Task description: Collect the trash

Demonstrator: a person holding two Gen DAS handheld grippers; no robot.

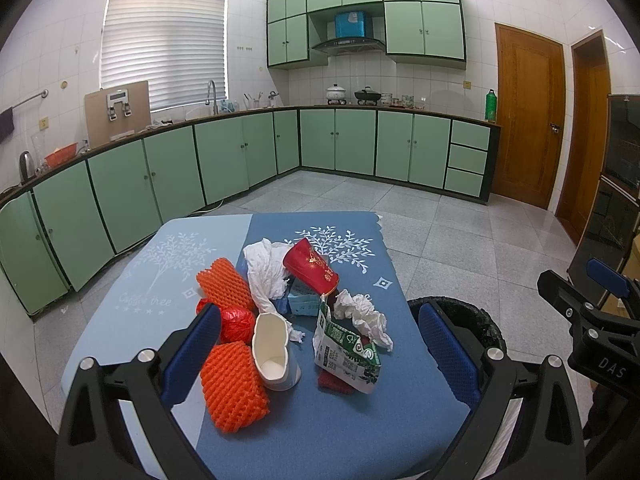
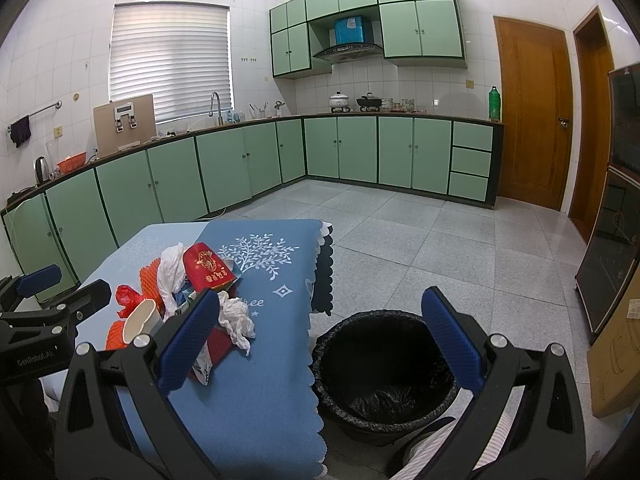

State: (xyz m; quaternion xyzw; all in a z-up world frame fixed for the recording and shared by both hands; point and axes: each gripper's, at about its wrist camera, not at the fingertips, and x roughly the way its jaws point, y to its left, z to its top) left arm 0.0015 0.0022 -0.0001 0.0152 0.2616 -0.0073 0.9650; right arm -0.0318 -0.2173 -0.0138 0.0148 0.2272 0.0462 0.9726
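Observation:
A pile of trash lies on the blue-clothed table (image 1: 340,432): two orange foam nets (image 1: 234,384), a red plastic bag (image 1: 236,322), a white cup (image 1: 274,354), a red paper cup (image 1: 310,266), a torn green-and-white carton (image 1: 348,354) and crumpled tissues (image 1: 362,314). My left gripper (image 1: 320,314) hovers open just before the pile, holding nothing. My right gripper (image 2: 320,296) is open and empty above the black-lined bin (image 2: 360,420), which stands on the floor at the table's right edge. The red cup (image 2: 208,268) and a tissue (image 2: 238,320) also show in the right wrist view.
Green cabinets and a counter run along the far walls. Grey tile floor (image 2: 440,240) lies open beyond the table. A dark glass cabinet (image 2: 612,240) and a cardboard box (image 2: 616,352) stand at the right. Wooden doors (image 2: 532,112) are at the back right.

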